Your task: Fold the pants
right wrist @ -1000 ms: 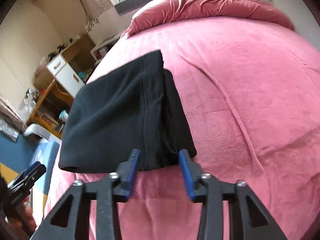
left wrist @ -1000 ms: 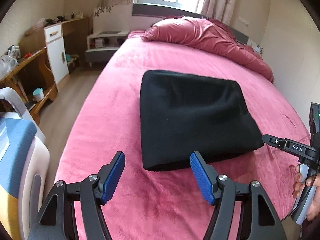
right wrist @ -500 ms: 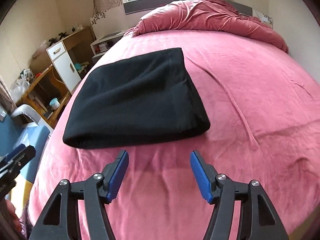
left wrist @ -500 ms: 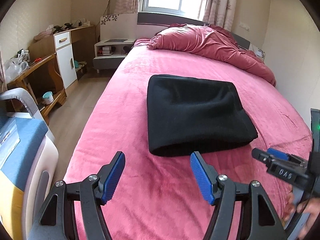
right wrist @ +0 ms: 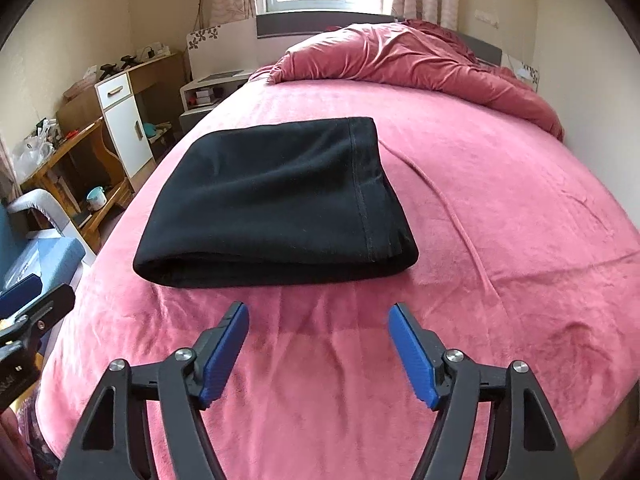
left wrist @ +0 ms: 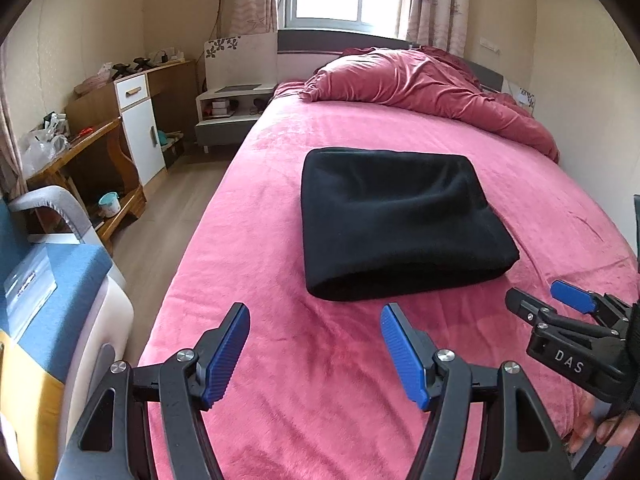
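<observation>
Both fingers spread, short of folded pants

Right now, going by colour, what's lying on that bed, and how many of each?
Black: 1, the folded pants
Dark red: 1, the bunched duvet at the head end
Pink: 1, the blanket covering the bed
Total: 3

Both tools hang above the near end, jaws spread, touching nothing: left gripper, right gripper.

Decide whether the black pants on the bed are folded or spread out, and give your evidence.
Folded. The black pants lie as a compact rectangle on the pink bed, with stacked layers showing along the near edge and a hem seam crossing the top. Neither gripper touches them.
</observation>
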